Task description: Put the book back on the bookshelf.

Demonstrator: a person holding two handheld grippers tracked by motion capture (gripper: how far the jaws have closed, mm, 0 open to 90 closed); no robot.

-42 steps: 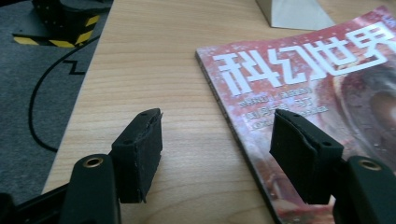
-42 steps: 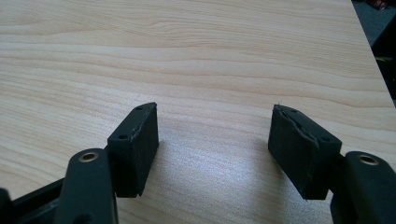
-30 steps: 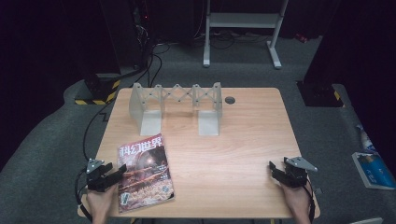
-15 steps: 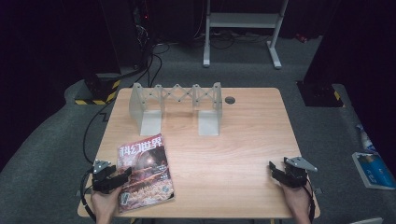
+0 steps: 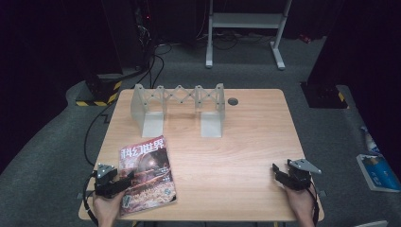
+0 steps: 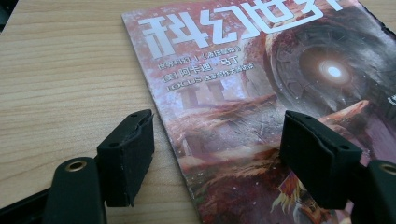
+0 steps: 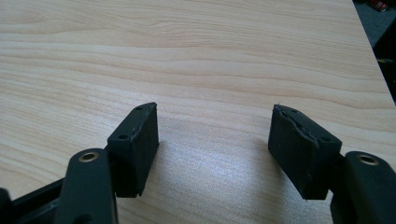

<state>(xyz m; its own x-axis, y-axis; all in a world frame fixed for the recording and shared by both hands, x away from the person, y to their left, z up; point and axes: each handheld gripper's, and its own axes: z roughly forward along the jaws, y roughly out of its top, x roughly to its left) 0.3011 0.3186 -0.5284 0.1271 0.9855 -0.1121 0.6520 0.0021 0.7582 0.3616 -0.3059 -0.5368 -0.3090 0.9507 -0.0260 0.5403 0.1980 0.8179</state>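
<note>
The left gripper (image 5: 126,178) is held low in the left hand (image 5: 108,207), its jaws spread wide and levelled forward. The right gripper (image 5: 280,171) is gripped by the right hand (image 5: 300,203), jaws likewise parted wide, nothing being held between them.

high view looks down on the table (image 5: 227,156) — gripper views skim it close.

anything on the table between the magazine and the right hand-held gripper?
Nothing. In the high view the stretch of table from the magazine to the right hand-held gripper is bare wood; the right gripper view also shows bare wood ahead of its open jaws.
</note>
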